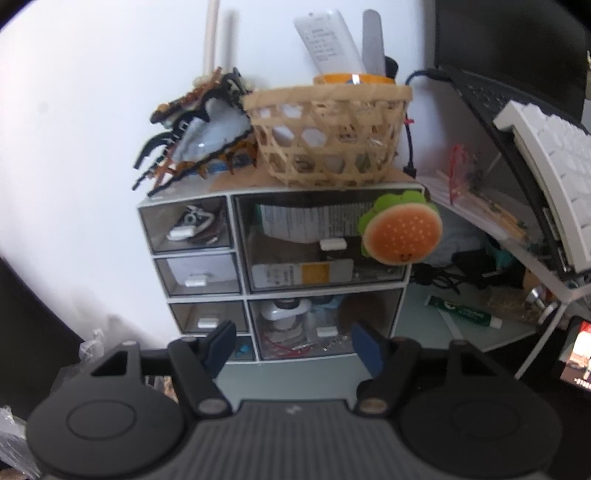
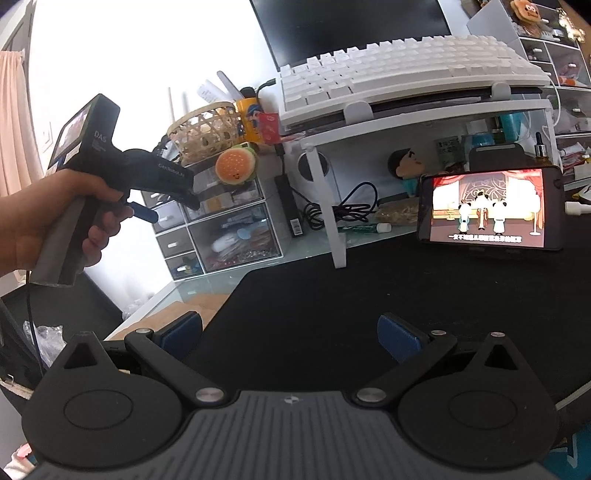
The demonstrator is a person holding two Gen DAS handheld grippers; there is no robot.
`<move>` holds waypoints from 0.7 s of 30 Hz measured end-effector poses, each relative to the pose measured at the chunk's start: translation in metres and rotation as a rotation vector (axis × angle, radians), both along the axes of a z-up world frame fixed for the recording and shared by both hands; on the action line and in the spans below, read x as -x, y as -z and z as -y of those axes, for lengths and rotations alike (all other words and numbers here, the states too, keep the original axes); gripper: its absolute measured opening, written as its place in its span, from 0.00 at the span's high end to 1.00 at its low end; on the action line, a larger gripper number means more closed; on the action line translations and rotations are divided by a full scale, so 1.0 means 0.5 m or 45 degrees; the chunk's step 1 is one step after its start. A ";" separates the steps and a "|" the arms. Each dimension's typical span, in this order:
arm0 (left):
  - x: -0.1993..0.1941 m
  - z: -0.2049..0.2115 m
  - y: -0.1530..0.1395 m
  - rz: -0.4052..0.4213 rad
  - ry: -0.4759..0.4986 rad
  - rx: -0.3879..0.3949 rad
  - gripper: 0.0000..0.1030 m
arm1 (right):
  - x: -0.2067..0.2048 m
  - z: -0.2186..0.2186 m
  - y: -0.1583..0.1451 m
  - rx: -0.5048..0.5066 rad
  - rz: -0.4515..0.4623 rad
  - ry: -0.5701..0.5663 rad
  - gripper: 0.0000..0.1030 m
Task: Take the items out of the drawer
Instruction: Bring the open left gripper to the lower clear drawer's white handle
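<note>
Left wrist: drawer unit (image 1: 273, 273) beyond spread jaws.

Home desk: keyboard (image 2: 406, 70), monitor (image 2: 351, 26), desktop drawers (image 1: 273, 273).

Both grippers are matte black with blue pads (image 2: 400, 338), silver pivot screws and ribbed grey bodies. The left gripper (image 2: 168, 205) has a grey handle, white lettering, a small screen; bare-skinned hand (image 2: 55, 218).

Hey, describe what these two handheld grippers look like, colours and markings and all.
Both are matte black with ribbed grey bases, round pivot discs and blue finger pads. The left gripper, seen from the right wrist, has a pistol handle, rear screen, white "DAS" lettering and a dangling black cable. The right gripper matches.
</note>
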State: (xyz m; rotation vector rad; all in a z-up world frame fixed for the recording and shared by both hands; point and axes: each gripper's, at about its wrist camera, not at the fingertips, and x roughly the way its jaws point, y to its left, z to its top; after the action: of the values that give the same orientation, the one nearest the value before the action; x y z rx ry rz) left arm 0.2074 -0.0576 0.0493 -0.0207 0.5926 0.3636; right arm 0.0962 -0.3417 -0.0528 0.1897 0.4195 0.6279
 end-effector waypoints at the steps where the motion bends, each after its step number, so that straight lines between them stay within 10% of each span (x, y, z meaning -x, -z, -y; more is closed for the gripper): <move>1: -0.004 0.000 0.004 -0.006 0.003 -0.005 0.29 | -0.002 0.001 0.001 -0.002 -0.004 0.002 0.00; 21: -0.084 -0.019 0.056 -0.106 0.000 0.006 0.37 | -0.020 0.002 0.011 -0.004 -0.015 0.022 0.00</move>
State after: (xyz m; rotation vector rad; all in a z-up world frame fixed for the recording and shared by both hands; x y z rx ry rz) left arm 0.2496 -0.0480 0.0213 -0.0104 0.6758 0.3641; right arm 0.1061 -0.3429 -0.0582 0.1998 0.4275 0.6104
